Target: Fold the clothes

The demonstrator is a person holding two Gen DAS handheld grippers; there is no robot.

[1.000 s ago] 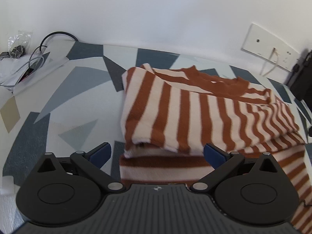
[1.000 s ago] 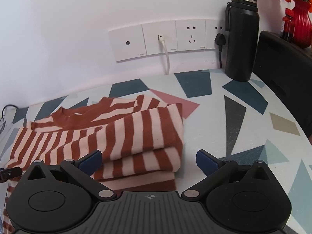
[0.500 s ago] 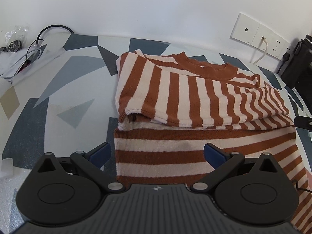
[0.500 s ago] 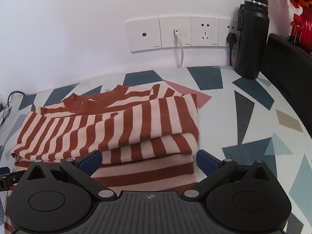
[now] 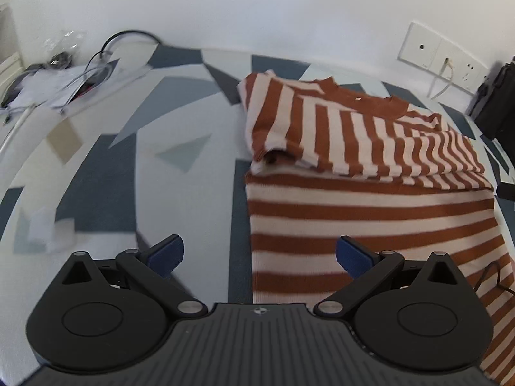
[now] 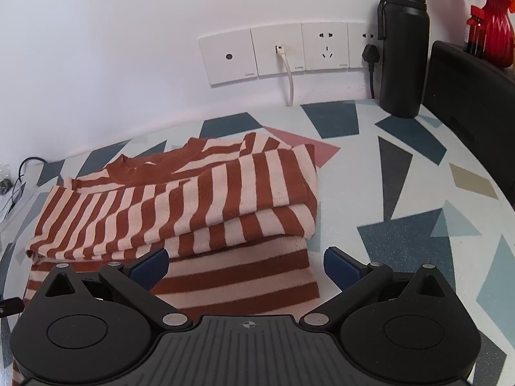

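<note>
A rust-and-cream striped sweater [image 5: 360, 173] lies on the patterned table, its sleeves folded across the chest and the lower body spread flat toward me. My left gripper [image 5: 259, 254] is open and empty above the sweater's near left edge; its right fingertip [image 5: 352, 255] is over the cloth. In the right wrist view the same sweater [image 6: 180, 206] fills the left half. My right gripper [image 6: 246, 265] is open and empty over the sweater's lower right corner, with its left fingertip [image 6: 151, 265] above the cloth and the right one above bare table.
Wall sockets [image 6: 289, 51] with a white cable and a black plug are behind the sweater. A black bottle [image 6: 402, 51] and a black box [image 6: 470, 96] with a red vase stand at the right. Cables and bags [image 5: 64, 74] lie far left. A thin black wire [image 5: 489, 276] lies on the sweater's near right.
Both grippers have drawn back toward me from the folded sleeves, so more of the flat lower body shows. The left gripper has also shifted left. Both stay open.
</note>
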